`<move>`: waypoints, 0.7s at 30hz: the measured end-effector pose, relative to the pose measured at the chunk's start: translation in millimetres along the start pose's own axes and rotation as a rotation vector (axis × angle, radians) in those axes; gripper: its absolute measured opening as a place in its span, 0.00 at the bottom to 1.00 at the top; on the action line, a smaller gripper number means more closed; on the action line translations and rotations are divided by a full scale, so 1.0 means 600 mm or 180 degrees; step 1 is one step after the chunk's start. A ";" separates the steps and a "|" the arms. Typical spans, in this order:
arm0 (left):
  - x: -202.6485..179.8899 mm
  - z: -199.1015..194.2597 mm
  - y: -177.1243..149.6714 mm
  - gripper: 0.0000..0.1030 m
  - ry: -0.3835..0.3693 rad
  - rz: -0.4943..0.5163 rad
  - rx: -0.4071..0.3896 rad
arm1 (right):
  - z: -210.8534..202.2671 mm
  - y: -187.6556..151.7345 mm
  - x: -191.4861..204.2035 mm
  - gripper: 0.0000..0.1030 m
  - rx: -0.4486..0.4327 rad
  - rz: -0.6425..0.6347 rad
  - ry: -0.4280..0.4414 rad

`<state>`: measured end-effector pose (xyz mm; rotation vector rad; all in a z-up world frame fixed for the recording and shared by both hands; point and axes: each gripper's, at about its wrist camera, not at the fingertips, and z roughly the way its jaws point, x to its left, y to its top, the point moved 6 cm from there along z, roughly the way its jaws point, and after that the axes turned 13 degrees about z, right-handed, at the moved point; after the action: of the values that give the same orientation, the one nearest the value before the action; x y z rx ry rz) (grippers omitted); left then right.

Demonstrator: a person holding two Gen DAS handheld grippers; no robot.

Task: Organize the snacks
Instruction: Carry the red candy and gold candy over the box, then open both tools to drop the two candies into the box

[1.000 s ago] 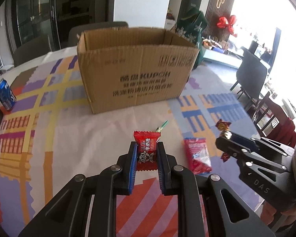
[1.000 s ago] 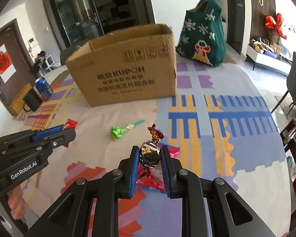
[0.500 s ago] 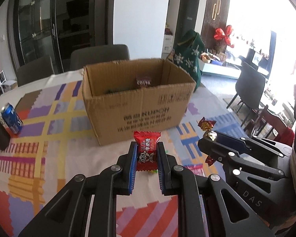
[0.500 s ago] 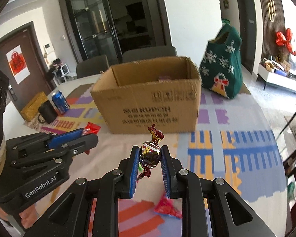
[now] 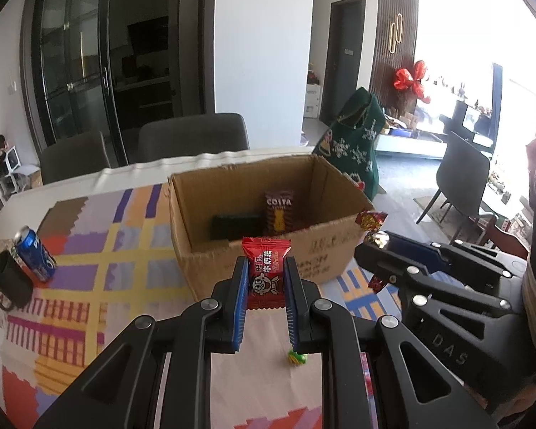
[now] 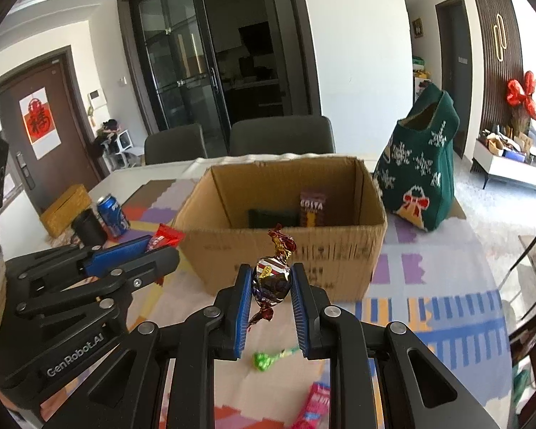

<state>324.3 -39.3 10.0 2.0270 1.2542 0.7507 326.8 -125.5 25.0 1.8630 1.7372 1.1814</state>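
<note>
Left wrist view: a red candy (image 5: 266,273) is held tight by the left gripper (image 5: 266,286). A foil sweet (image 6: 271,280) is held by the right gripper (image 6: 271,298). The open box (image 5: 268,196) is seen straight ahead of both, a bit lower.

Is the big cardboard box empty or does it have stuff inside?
Not empty. The open cardboard box holds a brown Costa packet standing at the back and a dark flat box beside it.

The pink packet (image 6: 312,409) is cut off by the bottom edge.
</note>
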 end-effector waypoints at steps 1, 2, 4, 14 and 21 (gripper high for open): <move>0.004 0.003 0.006 0.19 0.0010 0.0001 -0.0006 | 0.002 0.007 -0.001 0.22 -0.0016 0.0000 -0.0005; 0.007 0.006 0.010 0.19 0.0010 -0.0001 -0.0011 | 0.005 0.014 -0.001 0.22 -0.0029 -0.0002 -0.0012; 0.015 0.014 0.021 0.19 0.0006 -0.0017 -0.0014 | 0.008 0.029 -0.001 0.22 -0.0067 -0.0011 -0.0025; 0.043 0.057 0.060 0.19 0.0026 -0.0042 -0.0033 | 0.037 0.089 0.005 0.22 -0.0180 -0.0051 -0.0056; 0.063 0.097 0.072 0.19 0.0030 -0.0094 0.0008 | 0.066 0.106 0.001 0.22 -0.0171 -0.0058 -0.0096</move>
<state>405.8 -32.1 10.5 2.0048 1.2882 0.7461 398.5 -126.0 47.7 1.8207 1.6863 1.1753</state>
